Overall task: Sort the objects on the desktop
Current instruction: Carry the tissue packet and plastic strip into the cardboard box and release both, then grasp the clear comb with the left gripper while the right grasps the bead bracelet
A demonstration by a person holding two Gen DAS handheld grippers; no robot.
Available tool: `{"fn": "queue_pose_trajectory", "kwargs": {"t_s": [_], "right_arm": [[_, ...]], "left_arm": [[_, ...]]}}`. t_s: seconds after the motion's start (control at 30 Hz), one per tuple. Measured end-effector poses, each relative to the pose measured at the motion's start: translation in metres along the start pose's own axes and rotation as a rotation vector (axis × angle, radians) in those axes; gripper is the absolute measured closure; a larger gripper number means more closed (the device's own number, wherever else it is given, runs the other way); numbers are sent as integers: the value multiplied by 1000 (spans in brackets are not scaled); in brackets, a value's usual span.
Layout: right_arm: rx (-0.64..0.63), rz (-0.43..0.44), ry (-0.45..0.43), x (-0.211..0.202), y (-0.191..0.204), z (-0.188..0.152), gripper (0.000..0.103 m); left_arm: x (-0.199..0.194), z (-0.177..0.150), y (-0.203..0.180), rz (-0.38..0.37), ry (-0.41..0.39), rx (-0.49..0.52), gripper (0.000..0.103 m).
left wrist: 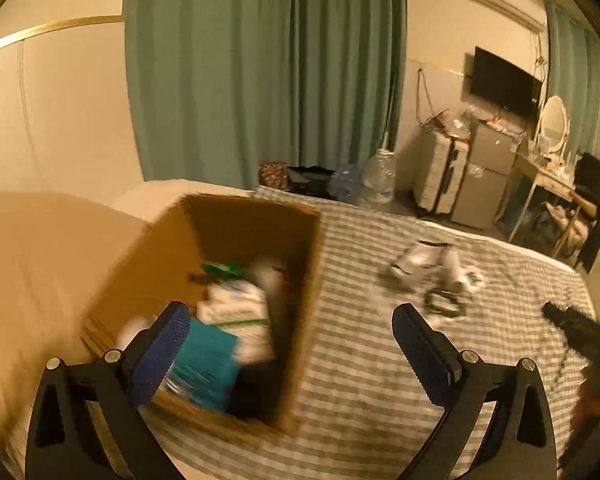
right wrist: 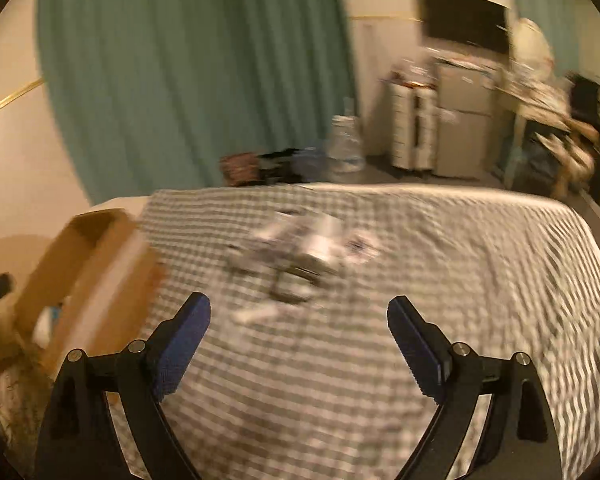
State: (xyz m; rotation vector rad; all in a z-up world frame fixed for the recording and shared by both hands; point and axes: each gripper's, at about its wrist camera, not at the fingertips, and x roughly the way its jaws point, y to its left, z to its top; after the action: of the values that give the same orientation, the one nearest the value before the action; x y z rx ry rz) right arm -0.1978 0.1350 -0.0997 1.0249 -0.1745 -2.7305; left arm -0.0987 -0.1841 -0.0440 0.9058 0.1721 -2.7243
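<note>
Presently, both grippers hang spread and empty above a bed (right wrist: 440,280) covered in a grey-and-white checked sheet. The left gripper (left wrist: 290,328) sits over the near edge of an open cardboard box (left wrist: 312,280), its left pad over the box's contents and its right pad over bare sheet. Inside the box lie a teal packet (left wrist: 208,364), white cartons and something green, all blurred. The right gripper (right wrist: 299,320) faces a small pile of loose objects (right wrist: 300,256) near the middle of the bed: white pieces and a dark ring-like item, too smeared to identify. The same pile appears to the right of the box in the left wrist view, well apart from it.

Risks, as judged from this instant:
- Heavy blur in both views suggests fast travel; a reach made at this pace could overshoot the pile or scatter it.
- The soft, rumpled sheet may snag a finger or be pinched along with a small item.
- The pile's pieces lie touching, so a closing gripper could catch two at once or flick one aside.
- The left gripper's closeness to the box wall invites a knock that shifts or tips the box.
</note>
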Motion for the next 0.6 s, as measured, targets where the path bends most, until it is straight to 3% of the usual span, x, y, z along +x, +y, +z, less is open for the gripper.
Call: {"fn": "queue_pose_trajectory", "kwargs": {"t_s": [0.1, 0.2, 0.3, 0.43, 0.6], "right_arm": [[42, 21, 2, -8, -23, -23, 13], [7, 20, -25, -7, -30, -43, 13], [-6, 38, -21, 2, -32, -47, 13], [22, 70, -15, 11, -34, -48, 13], [25, 52, 14, 32, -48, -49, 13]], "left_arm": [[-11, -30, -40, -48, 16, 10, 0], [0, -52, -73, -82, 68, 41, 0], [18, -61, -97, -69, 117, 73, 0], [57, -70, -120, -77, 174, 32, 0], [121, -75, -141, -104, 248, -30, 0]]}}
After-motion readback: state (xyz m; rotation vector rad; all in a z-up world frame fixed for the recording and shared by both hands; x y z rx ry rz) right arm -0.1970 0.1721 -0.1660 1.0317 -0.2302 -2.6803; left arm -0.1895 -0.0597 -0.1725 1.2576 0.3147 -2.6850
